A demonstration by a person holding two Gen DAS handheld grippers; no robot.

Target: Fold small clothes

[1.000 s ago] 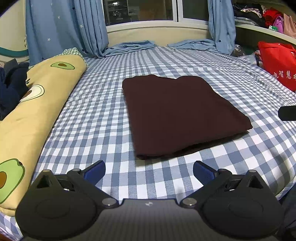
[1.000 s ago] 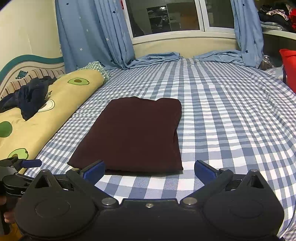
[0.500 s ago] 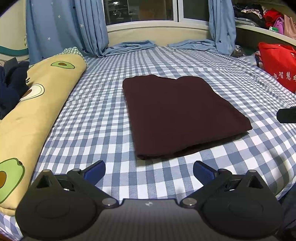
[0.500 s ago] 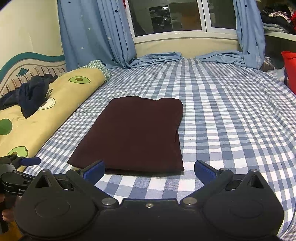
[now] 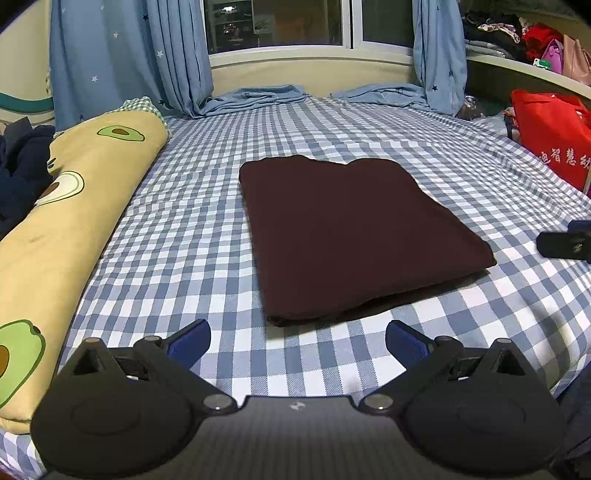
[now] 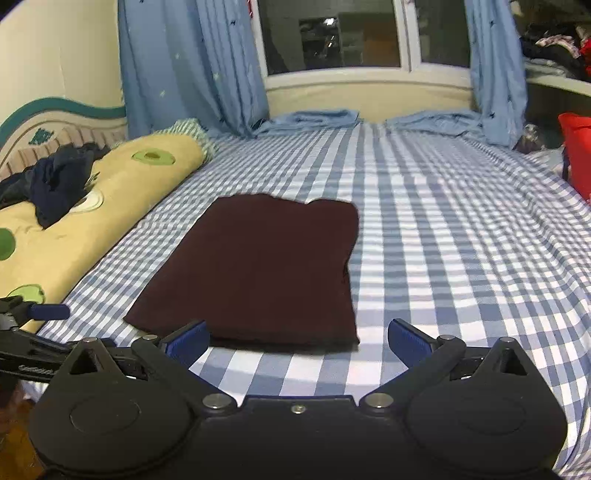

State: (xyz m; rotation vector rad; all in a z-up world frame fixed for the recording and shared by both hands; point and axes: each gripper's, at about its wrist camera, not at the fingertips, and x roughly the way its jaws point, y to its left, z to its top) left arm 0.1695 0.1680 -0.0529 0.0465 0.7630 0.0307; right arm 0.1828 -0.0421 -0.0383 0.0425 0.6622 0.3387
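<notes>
Hovered with left tongs (image 5: 297, 334) and right tongs (image 6: 297, 336) both spread, empty, near dark maroon folded cloth rectangle (image 5: 354, 232). Risked rumpling layers if snagged carelessly.

We see the folded garment (image 5: 354, 236) lying flat on the bed (image 5: 192, 236), with the long pillow (image 5: 66, 221) to its left and the bag (image 5: 554, 140) well off to its right. Behind it, beyond the bed, stands the window (image 5: 295, 22). Both hand-held grippers, left (image 5: 297, 341) and right (image 6: 297, 339), sit just before its near edge.

Both wrist cams low, near, share folded garment (image 5: 354, 236).
</notes>
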